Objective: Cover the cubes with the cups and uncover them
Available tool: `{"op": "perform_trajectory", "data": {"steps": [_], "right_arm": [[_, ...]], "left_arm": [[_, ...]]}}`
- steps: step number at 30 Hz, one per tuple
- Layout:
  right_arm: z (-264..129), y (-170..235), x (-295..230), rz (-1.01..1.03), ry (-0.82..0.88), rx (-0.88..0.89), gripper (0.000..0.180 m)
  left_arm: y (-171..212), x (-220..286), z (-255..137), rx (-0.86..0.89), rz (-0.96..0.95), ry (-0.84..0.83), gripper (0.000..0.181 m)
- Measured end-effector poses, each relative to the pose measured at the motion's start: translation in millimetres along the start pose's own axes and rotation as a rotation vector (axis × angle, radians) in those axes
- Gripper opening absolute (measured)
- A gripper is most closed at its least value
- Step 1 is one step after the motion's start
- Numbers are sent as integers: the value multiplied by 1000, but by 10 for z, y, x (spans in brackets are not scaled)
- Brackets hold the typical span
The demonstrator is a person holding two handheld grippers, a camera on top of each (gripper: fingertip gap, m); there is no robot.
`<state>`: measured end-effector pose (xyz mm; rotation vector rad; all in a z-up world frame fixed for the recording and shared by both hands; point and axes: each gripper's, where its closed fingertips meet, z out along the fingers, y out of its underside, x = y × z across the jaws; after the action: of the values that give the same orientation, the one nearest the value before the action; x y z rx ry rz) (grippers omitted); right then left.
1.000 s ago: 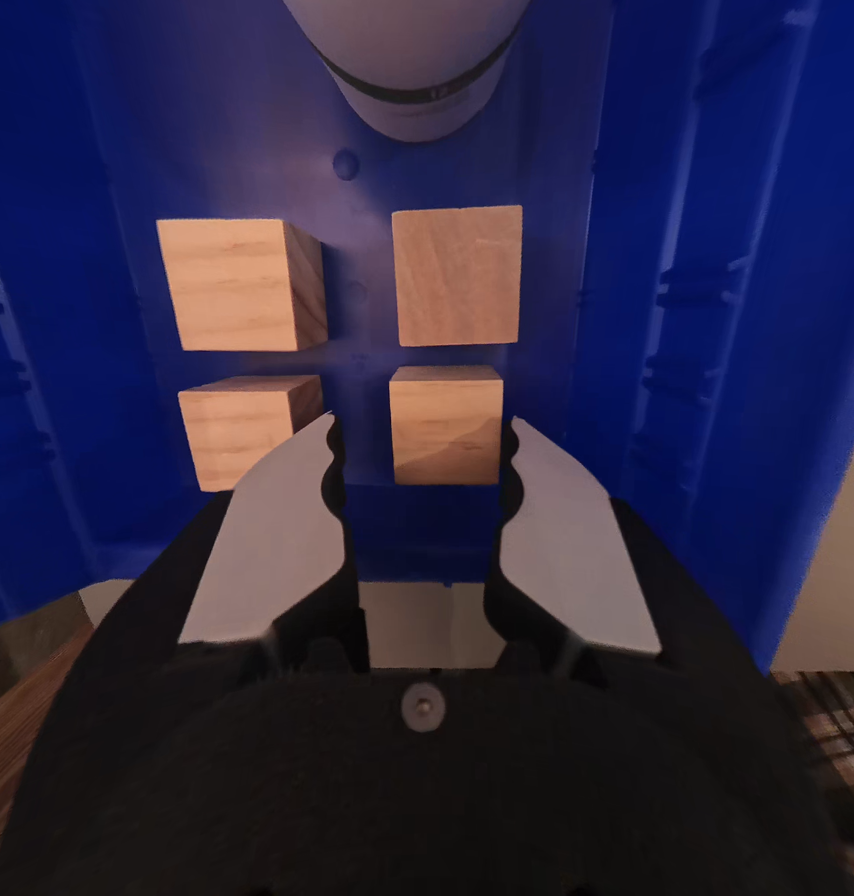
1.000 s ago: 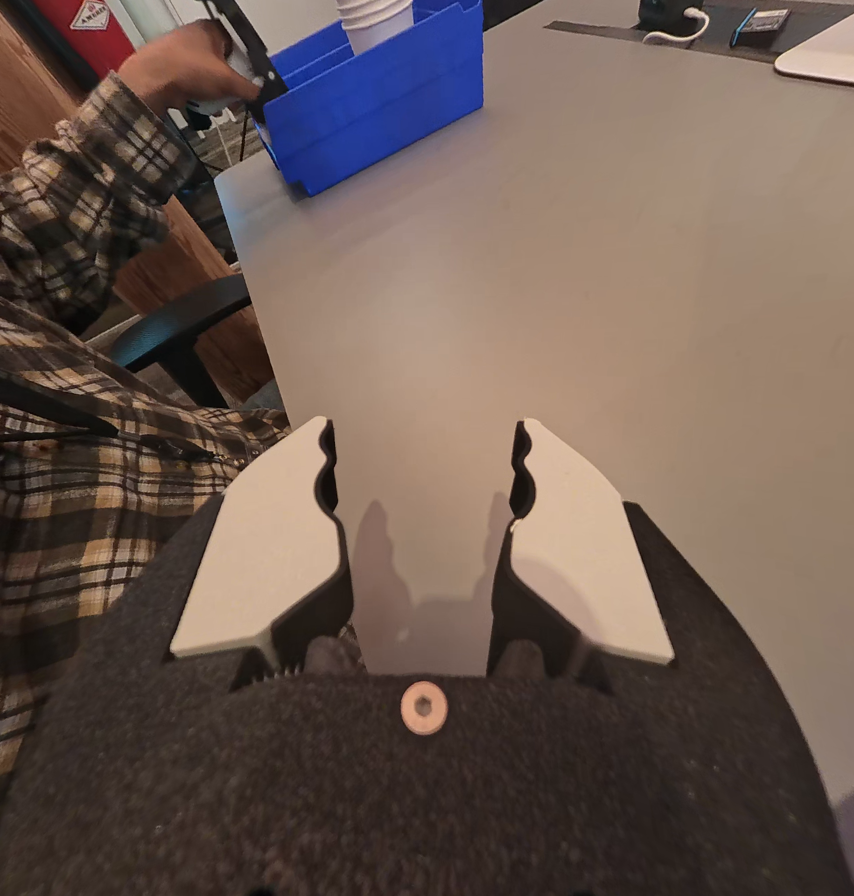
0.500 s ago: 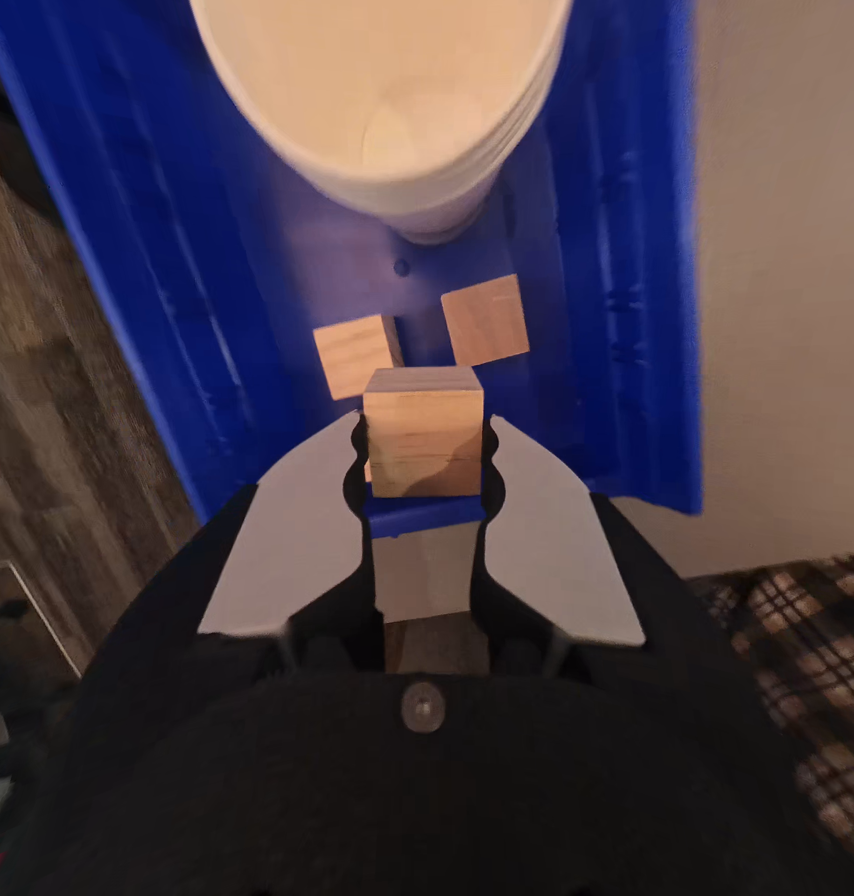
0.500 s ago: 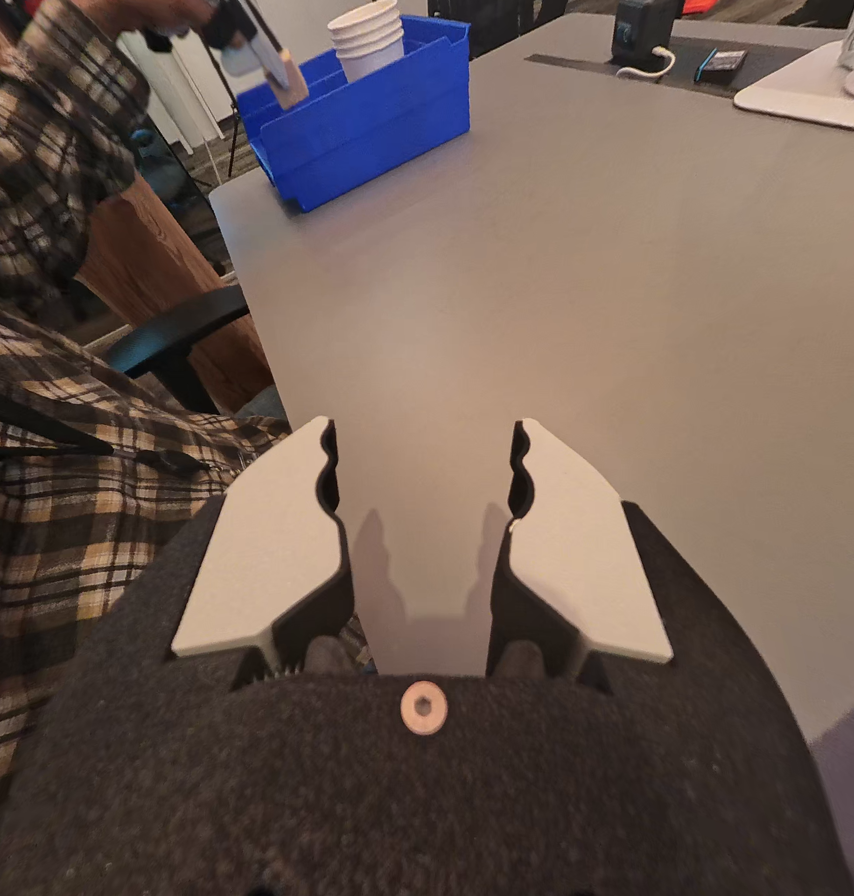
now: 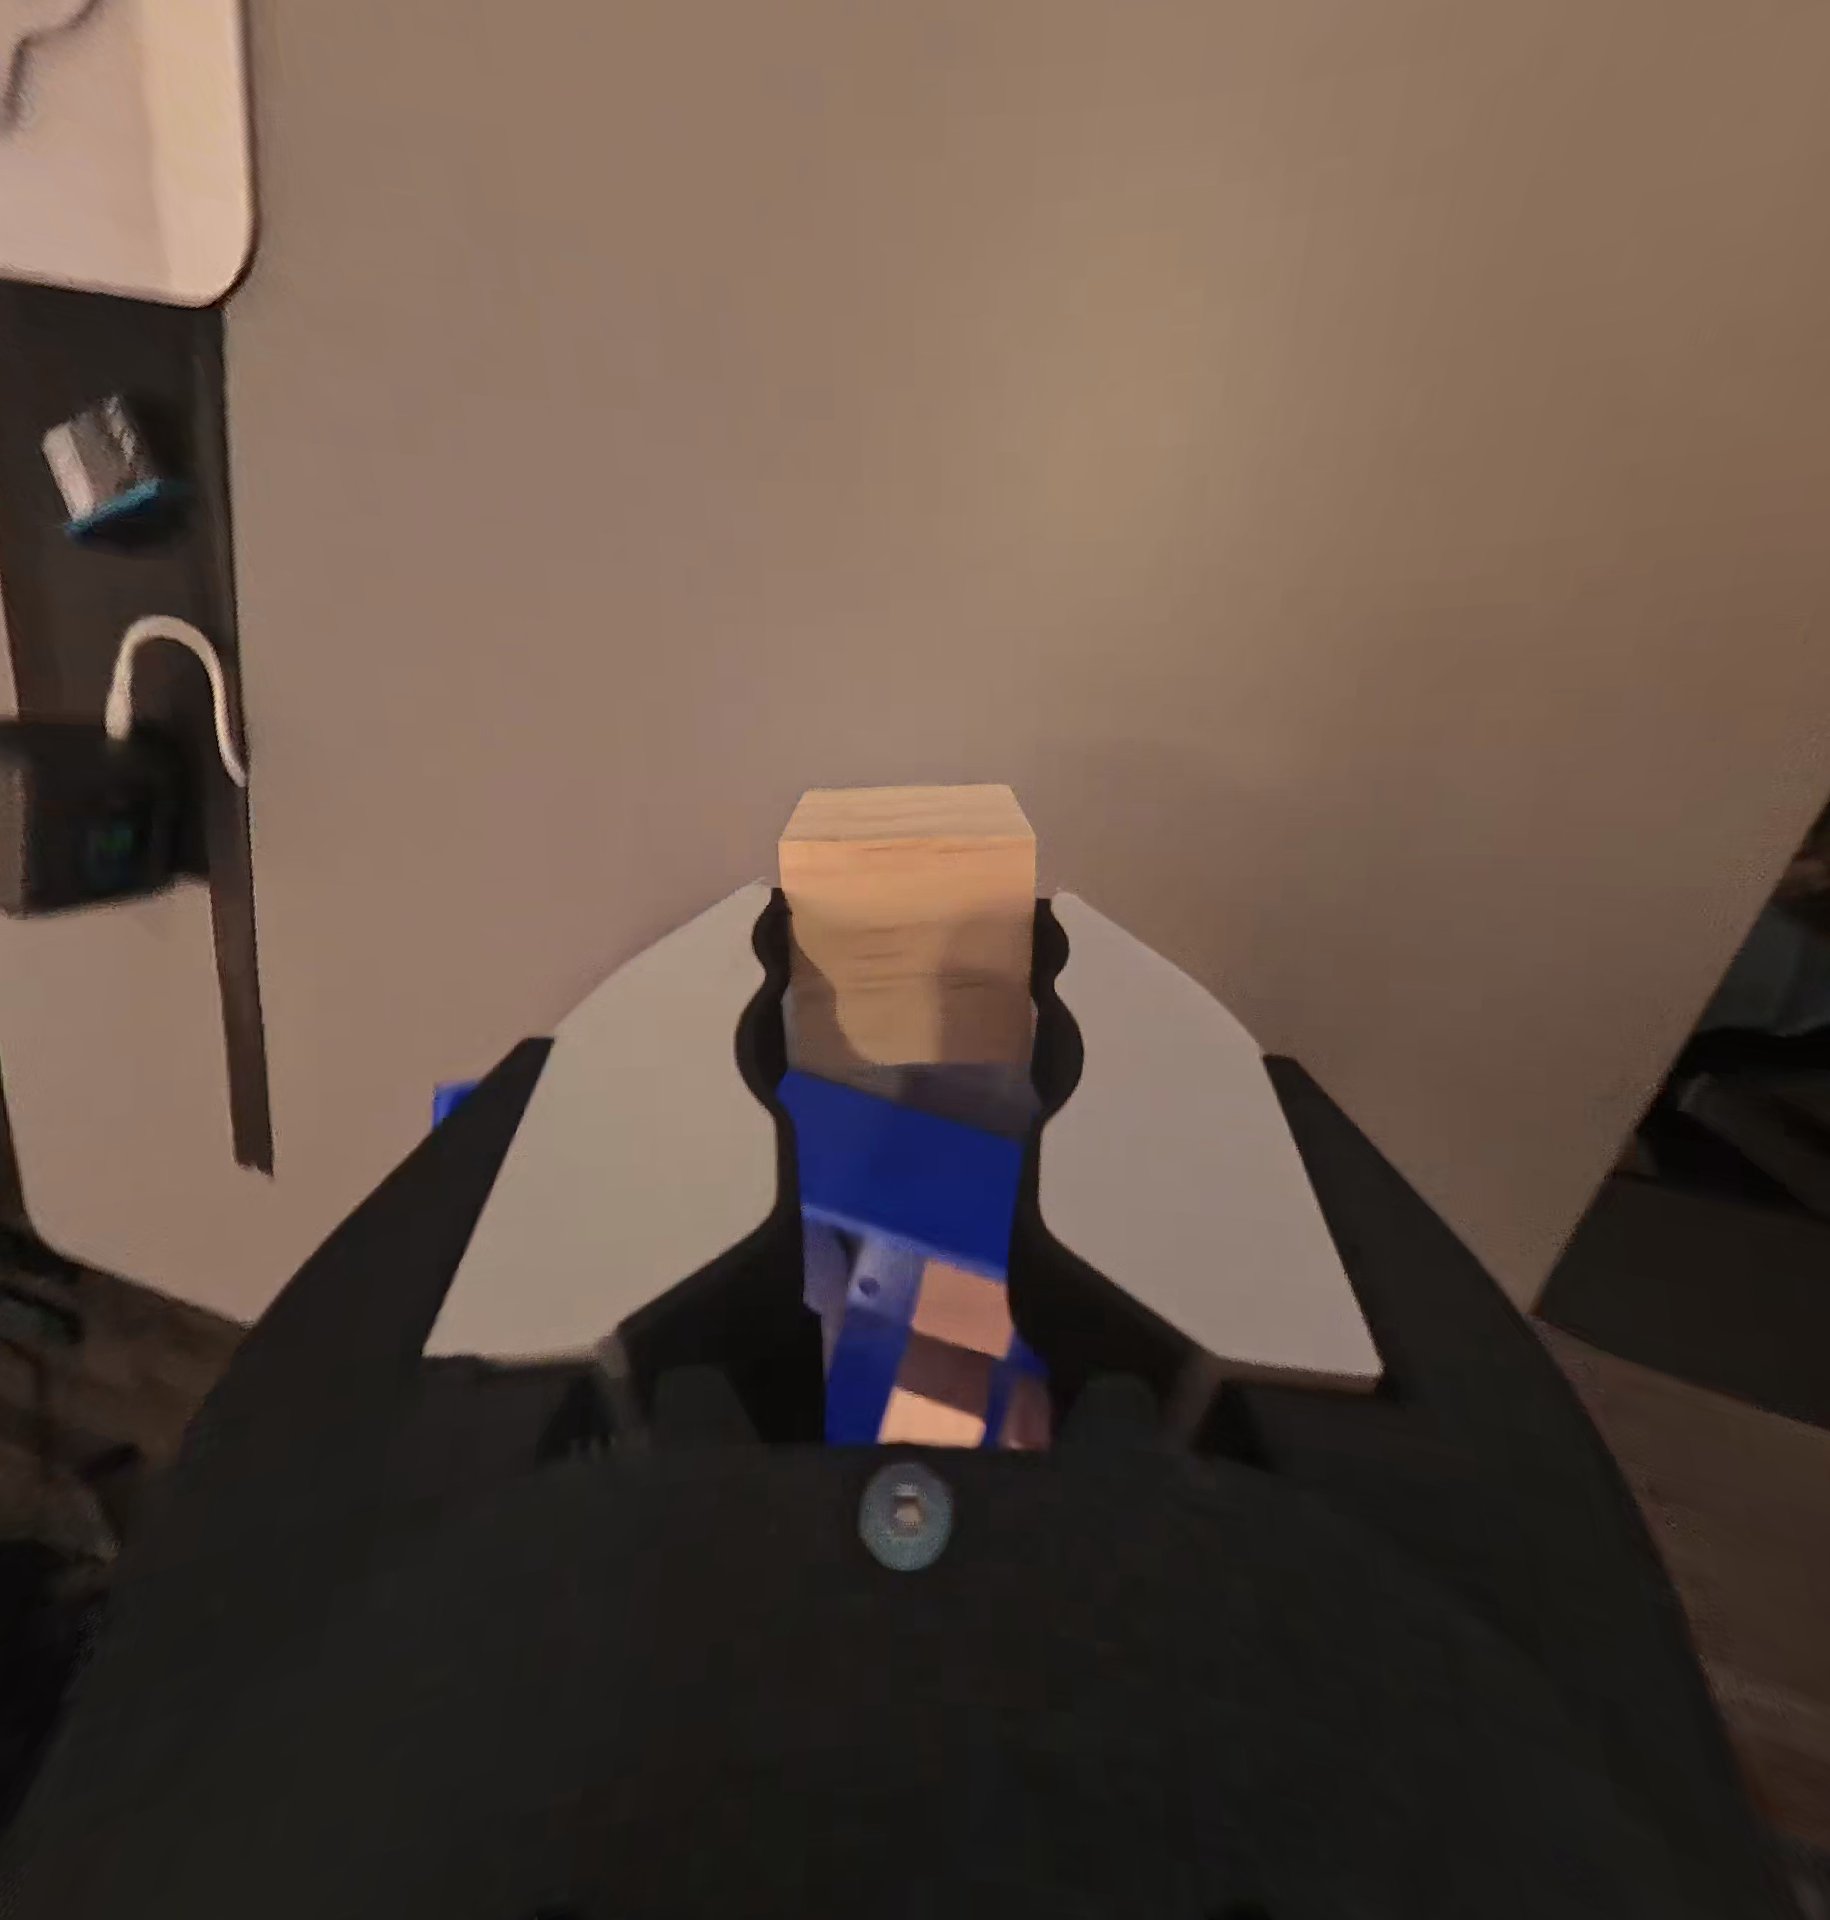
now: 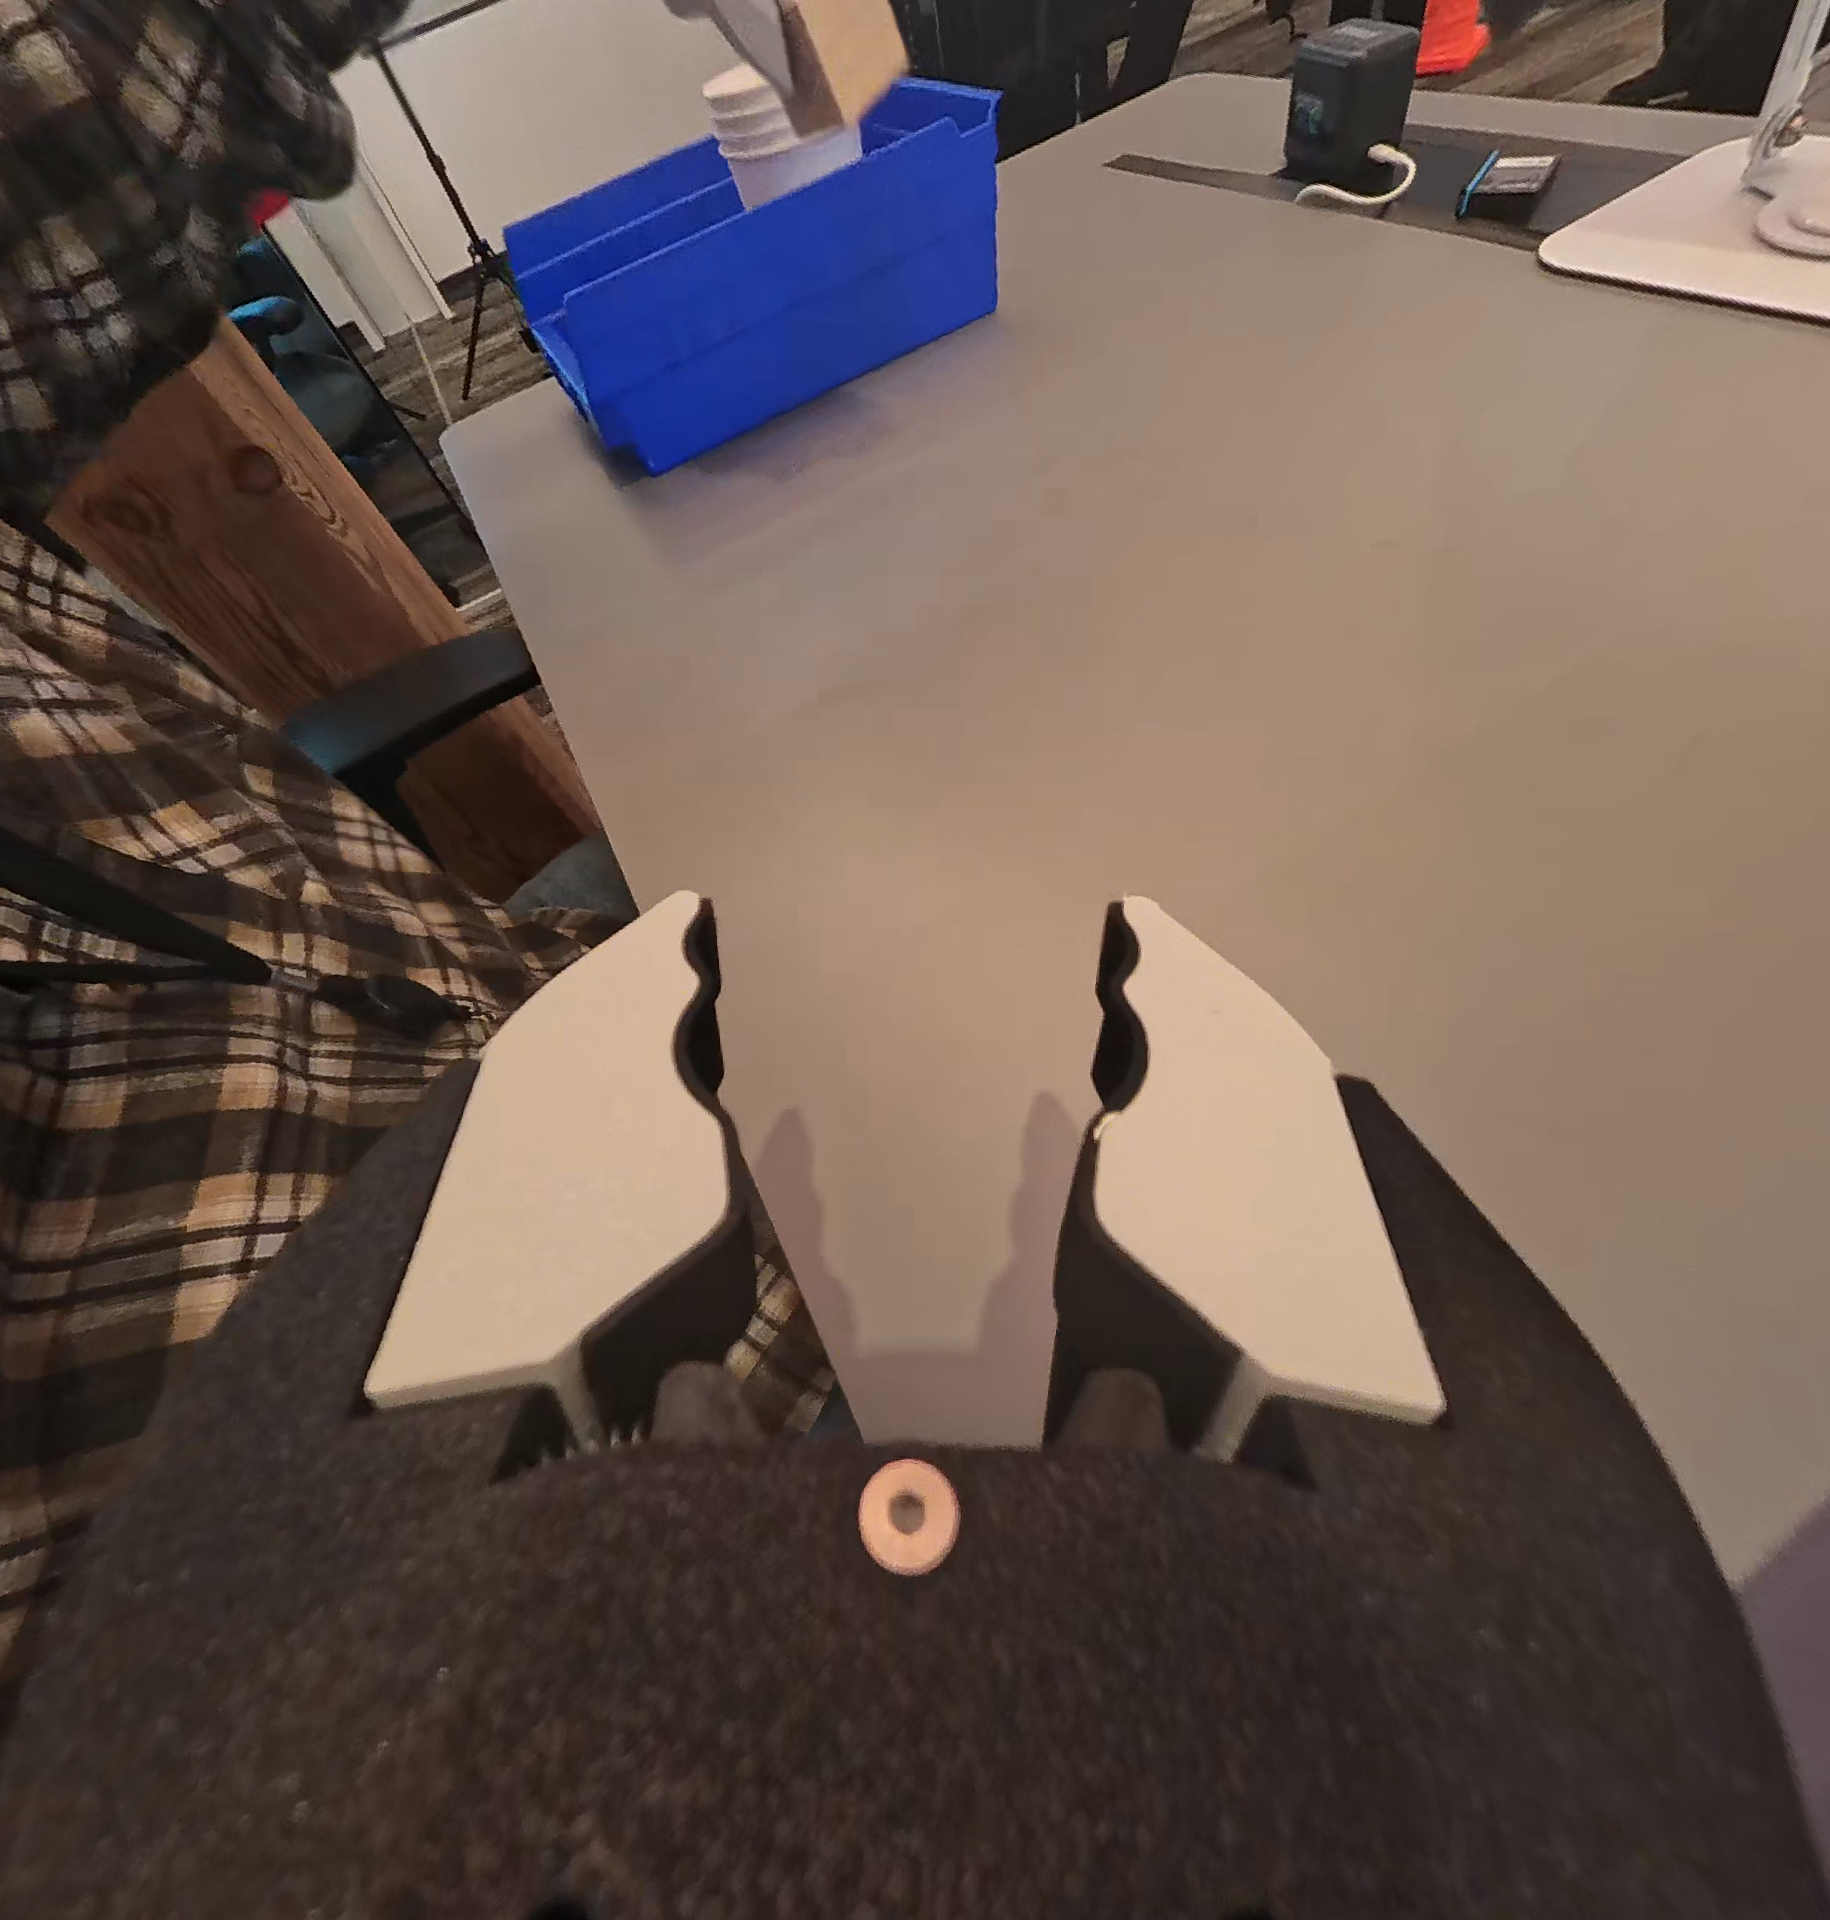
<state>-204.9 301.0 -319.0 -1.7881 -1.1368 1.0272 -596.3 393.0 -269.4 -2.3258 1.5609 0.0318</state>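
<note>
1. We work at a wide grey desk (image 6: 1254, 582), most of it bare in front of us.
2. A blue bin (image 6: 776, 281) sits near the desk's far left corner. It holds a stack of white cups (image 6: 776, 145), and in the left wrist view we glimpse more wooden cubes (image 5: 952, 1351) lying on its floor.
3. Our right claw (image 6: 909, 997) hangs low over the near part of the desk, its fingers spread wide with nothing between them.
4. Our left claw (image 5: 909, 935) is up in the air above the bin, pinching one wooden cube (image 5: 909, 925) between its fingertips. The cube juts out past the tips and looks squarely held.
5. We judge the step in hand to be setup: carrying the first cube out of the bin. No cube stands on the open desk yet, and no cup is out.
6. Next we need to swing the left claw over to the bare desk, lower until the cube rests flat, then release, leaving room around it for a cup to drop over.
</note>
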Motion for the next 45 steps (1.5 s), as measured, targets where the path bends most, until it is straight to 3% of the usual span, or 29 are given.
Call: {"op": "perform_trajectory", "data": {"steps": [5,12,28,34,39,45], "right_arm": [[-75,44,21,21,27,-4,69],[-33,36,75,40,26,-10,69],[152,-7,88,36,-4,-46,69],[125,-17,66,36,-5,-36,70],[103,-31,42,28,-11,-13,72],[104,-2,28,30,-23,15,72]], "left_arm": [[-142,76,573,-6,169,97,44],[138,40,1088,-120,235,173,44],[417,146,1369,-167,194,262,44],[475,81,1378,-202,198,208,51],[337,-65,1033,-124,182,78,63],[236,-343,-223,167,-70,-164,85]]}}
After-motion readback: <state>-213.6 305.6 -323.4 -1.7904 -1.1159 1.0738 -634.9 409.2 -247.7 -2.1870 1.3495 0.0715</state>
